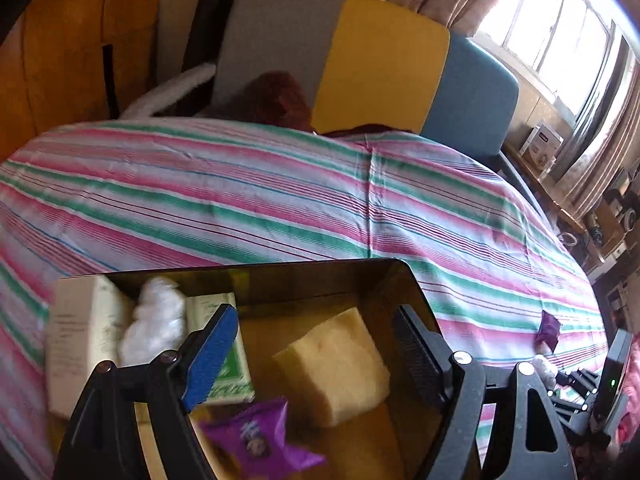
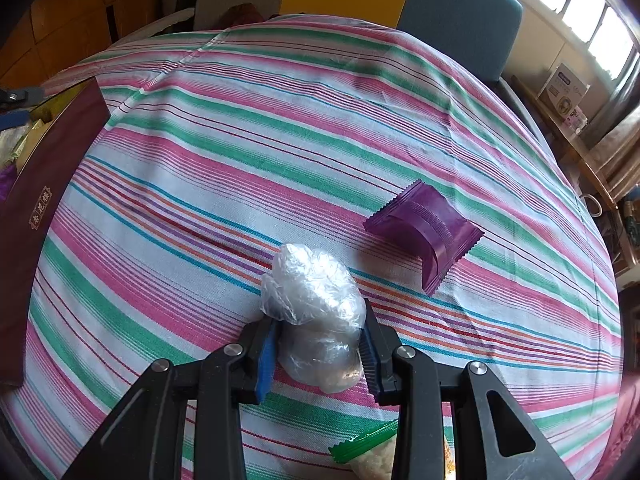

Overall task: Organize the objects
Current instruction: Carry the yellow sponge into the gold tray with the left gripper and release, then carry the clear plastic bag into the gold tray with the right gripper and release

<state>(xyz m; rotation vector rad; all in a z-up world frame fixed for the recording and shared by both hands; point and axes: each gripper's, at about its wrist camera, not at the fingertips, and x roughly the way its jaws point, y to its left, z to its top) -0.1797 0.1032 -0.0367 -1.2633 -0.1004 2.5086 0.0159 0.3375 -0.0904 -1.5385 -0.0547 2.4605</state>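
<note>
Purple packet (image 2: 425, 232) lies beside right tongs (image 2: 318, 350) pinching plastic bundle (image 2: 316, 308); left tongs (image 1: 316, 348) spread.

We count two purple snack packets (image 1: 262, 438) (image 2: 424, 230), two clear plastic-wrapped bundles (image 1: 154, 320) (image 2: 318, 316), one yellow sponge block (image 1: 338, 366) mid-frame, one dark box (image 1: 256, 276), one green-edged bag (image 2: 366, 450) at the bottom, two white cartons (image 1: 82, 338) lower left

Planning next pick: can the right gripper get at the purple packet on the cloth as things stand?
Probably not yet: the right gripper is shut on the plastic-wrapped bundle. The purple packet lies uncovered just ahead-right on the striped cloth.
</note>
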